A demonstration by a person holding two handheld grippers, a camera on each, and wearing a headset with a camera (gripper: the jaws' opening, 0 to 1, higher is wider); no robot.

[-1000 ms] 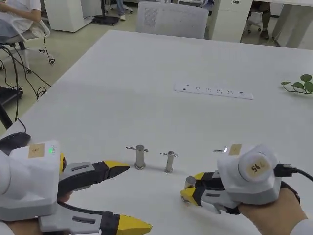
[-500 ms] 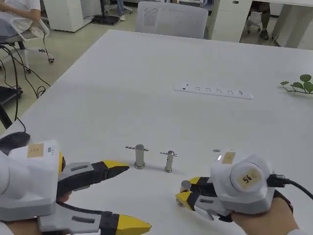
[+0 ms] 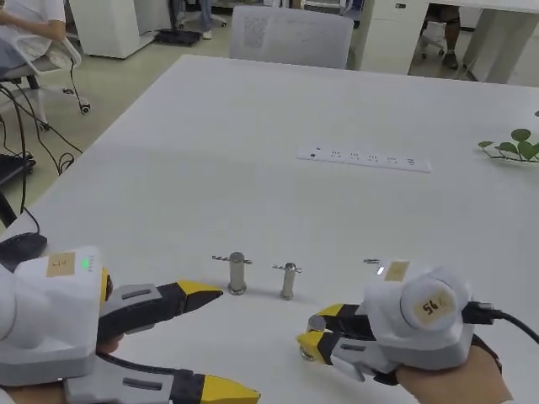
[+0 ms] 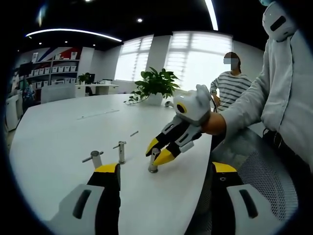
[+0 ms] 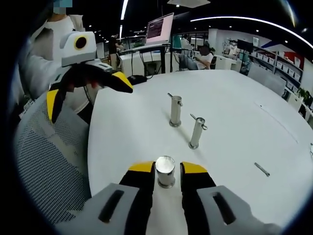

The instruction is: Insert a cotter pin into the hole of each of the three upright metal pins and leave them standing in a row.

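Right gripper point(image 3: 310, 337) is clamped on the bare upright steel pin point(image 5: 166, 169). The jaws touch it on both sides and its base sits on the white table point(image 3: 253, 168). I read that as steadying it upright, in line with the row, so a cotter can go through. I can't see the hole from here.

Ahead of the right jaws stand the nearer fitted steel pin point(image 5: 197, 132) and the farther fitted steel pin point(image 5: 175, 111). Each has a cotter through its top, so two of three look done.

The loose thin wire cotter pin point(image 5: 261, 169) lies flat on the table to the right of the right gripper, apart from everything. That's the last one to fit.

Left gripper point(image 3: 215, 341) is wide open and empty, hovering on the opposite side of the row with its tips pointing at the pins. My guess is it's free to fetch the loose cotter while the right one holds. The catch is that the cotter lies beyond the right gripper, so the left has to reach across. The risk there is tipping the two finished pins.
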